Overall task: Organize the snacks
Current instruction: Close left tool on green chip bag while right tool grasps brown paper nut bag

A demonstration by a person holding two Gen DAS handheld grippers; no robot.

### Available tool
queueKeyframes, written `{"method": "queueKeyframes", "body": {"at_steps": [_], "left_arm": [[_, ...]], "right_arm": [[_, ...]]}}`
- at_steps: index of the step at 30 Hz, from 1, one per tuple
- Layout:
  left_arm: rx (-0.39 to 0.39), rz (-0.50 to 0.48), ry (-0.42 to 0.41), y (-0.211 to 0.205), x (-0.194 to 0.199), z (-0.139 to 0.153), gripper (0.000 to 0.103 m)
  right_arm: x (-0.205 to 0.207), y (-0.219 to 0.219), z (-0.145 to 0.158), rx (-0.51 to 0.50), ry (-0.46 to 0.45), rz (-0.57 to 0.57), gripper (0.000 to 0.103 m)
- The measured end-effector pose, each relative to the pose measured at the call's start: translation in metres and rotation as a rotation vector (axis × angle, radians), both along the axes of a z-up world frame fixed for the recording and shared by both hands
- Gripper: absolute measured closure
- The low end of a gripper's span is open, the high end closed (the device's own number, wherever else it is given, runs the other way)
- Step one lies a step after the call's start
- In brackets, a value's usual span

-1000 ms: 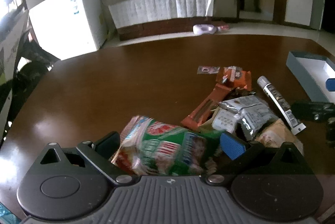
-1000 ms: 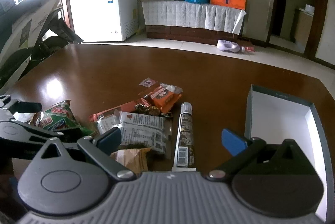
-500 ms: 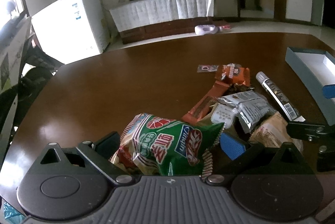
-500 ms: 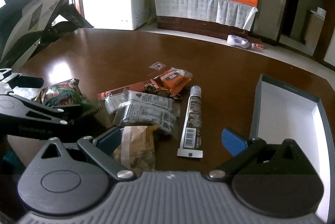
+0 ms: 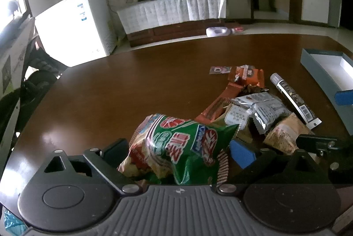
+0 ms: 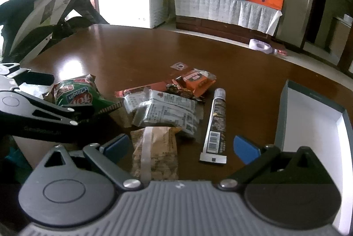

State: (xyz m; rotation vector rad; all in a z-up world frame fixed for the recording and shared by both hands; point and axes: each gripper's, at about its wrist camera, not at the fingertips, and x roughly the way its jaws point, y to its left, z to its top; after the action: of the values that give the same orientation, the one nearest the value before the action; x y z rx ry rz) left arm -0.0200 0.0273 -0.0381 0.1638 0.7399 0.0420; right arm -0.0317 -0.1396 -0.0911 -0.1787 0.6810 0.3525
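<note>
One green snack bag [image 5: 183, 145] between the wide left claw [image 5: 178, 148] fingers

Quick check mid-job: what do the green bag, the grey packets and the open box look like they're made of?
Green bag: glossy plastic film, crinkled, with glare.
Grey packets: metallised foil-like film, judging by silvery creases.
Open box: probably matte cardboard, with stiff straight walls, grey outside, white inside.

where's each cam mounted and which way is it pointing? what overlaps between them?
Left wrist: on the left gripper, angled down across the brown wooden table; jaws have just been closing around the green crinkly snack bag.
Right wrist: on the right gripper, angled down at the tan paper-wrapped snack; jaws open.
Shared: bag, snack pile, grey open box, each other's gripper.
</note>
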Motion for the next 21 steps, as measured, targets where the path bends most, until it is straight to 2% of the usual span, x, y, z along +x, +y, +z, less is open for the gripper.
{"method": "queueKeyframes", "body": {"at_steps": [4, 8, 12, 18, 19, 20, 21], "left_arm": [[-0.029, -0.008, 0.001, 0.008, -0.011, -0.002, 0.011], [-0.098, -0.034, -0.019, 0.018, -0.024, -0.003, 0.017], [-0.075, -0.036, -0.031, 0.018, -0.023, -0.005, 0.023], [-0.055, -0.038, -0.028, 0.015, -0.018, -0.006, 0.022], [-0.054, -0.032, -0.026, 0.015, -0.017, -0.006, 0.019], [-0.052, -0.023, -0.023, 0.016, -0.016, -0.007, 0.01], [-0.054, -0.01, -0.026, 0.017, -0.015, -0.007, 0.007]], "right_arm": [[-0.002, 0.002, -0.001, 0.004, 0.0, 0.012, 0.0], [-0.002, 0.007, -0.004, -0.015, -0.007, 0.031, 0.002], [-0.002, 0.011, -0.007, -0.029, -0.004, 0.04, 0.003], [0.0, 0.016, -0.014, -0.048, 0.019, 0.057, 0.004], [0.0, 0.017, -0.016, -0.051, 0.02, 0.062, 0.004], [0.001, 0.018, -0.018, -0.054, 0.024, 0.066, 0.004], [0.0, 0.019, -0.018, -0.056, 0.028, 0.069, 0.004]]}}
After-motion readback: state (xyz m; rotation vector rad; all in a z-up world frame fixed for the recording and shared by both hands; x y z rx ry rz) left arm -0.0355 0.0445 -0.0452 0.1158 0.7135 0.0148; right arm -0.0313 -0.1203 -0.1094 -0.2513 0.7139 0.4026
